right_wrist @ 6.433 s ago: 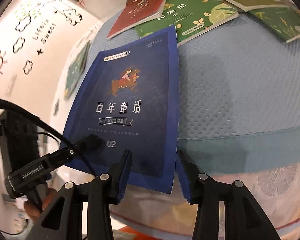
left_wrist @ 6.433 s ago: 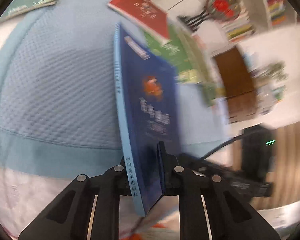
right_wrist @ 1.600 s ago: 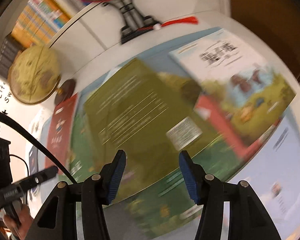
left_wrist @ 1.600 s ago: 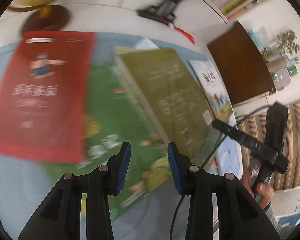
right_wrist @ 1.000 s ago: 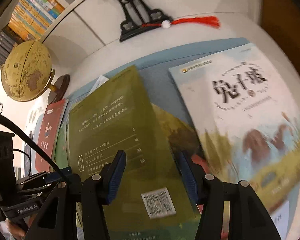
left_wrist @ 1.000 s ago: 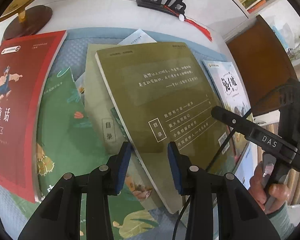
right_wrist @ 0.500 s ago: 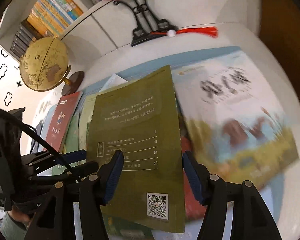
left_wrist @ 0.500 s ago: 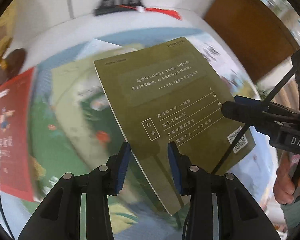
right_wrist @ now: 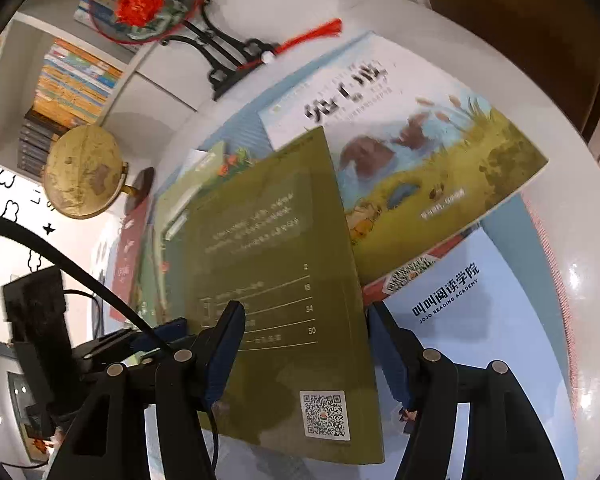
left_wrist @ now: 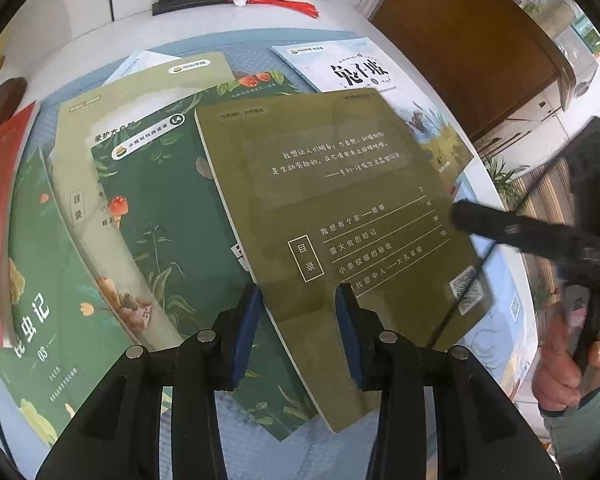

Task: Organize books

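Here, much is hidden: the olive book (left_wrist: 340, 216) covers most of the green book (left_wrist: 172, 232) and the near corner of the white book (left_wrist: 364, 72) ahead of the left gripper (left_wrist: 298, 320). The red book (left_wrist: 0, 168) is cut off at that view's left edge. Text on the white book (right_wrist: 400, 128) is blurred in the right view. The left gripper's jaws are held partly apart over the olive book's near edge, with nothing pinched. The right gripper (right_wrist: 306, 344) has just been opening; its jaws are spread wide astride the olive book (right_wrist: 276, 280), with no contact that can be made out. Bare mat (left_wrist: 252, 456) is seen below the left gripper, beyond the books' near corners
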A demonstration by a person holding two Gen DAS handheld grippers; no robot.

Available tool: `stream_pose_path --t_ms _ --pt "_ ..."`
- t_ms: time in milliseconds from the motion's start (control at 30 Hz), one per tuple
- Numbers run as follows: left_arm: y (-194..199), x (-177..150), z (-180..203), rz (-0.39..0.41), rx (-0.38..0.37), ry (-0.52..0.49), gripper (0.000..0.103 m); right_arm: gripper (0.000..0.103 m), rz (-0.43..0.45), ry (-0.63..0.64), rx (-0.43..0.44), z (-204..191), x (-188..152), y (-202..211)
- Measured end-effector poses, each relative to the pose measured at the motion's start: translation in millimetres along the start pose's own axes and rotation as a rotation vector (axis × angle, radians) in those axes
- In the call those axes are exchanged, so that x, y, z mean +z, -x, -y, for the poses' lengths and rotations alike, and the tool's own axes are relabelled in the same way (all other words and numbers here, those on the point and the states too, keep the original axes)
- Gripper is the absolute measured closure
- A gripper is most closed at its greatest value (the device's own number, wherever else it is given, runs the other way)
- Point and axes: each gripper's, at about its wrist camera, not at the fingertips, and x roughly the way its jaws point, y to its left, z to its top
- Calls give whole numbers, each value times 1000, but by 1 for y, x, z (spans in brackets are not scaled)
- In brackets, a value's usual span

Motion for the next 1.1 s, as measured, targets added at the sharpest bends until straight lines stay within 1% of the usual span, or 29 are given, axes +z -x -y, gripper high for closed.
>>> stream_pose_path --t_ms 100,133,167,200,233,300,433,500,600,667,733,800,867,900,1000,1033,1100 --pt "-2 -4 2 -2 -26 12 68 40 34 14 94 -8 2 24" --pt "-5 -3 4 -1 -27 8 68 40 41 16 137 -13 1 32" --pt "-5 -5 5 2 -22 2 68 39 46 19 178 -16 0 38" --pt "-5 -6 5 6 -20 0 68 34 46 23 203 -19 -1 40" --pt "-6 -7 5 9 -21 6 68 32 48 30 230 -23 -4 41" --pt "-7 -7 5 14 -29 23 68 27 48 23 254 -24 -9 38" --pt "-5 -9 -1 19 -61 56 68 27 -10 -79 363 -12 -16 13" --pt "-6 -10 -1 13 -75 53 68 27 -14 -113 368 -9 -17 8" --pt "-7 -12 4 1 -93 35 68 28 14 -83 389 -14 -17 24" --pt "-8 -13 6 -1 -108 36 68 28 26 -27 400 -28 -15 35" --pt "-8 -14 6 -2 -119 51 68 28 21 39 389 -47 -14 41" --pt "-2 -16 6 12 -120 54 68 28 15 92 377 -64 -16 44" --pt "7 -19 1 24 -125 61 68 28 14 144 393 -82 -19 47" --pt "12 -22 -3 28 -129 72 68 28 10 159 406 -89 -19 47" --pt "40 -39 -34 73 -150 167 68 28 -28 189 466 -110 -23 42" --pt "50 -46 -48 94 -161 214 68 28 -47 201 489 -119 -26 37" --pt "67 -62 -79 134 -199 327 68 28 -66 229 507 -133 -31 31"
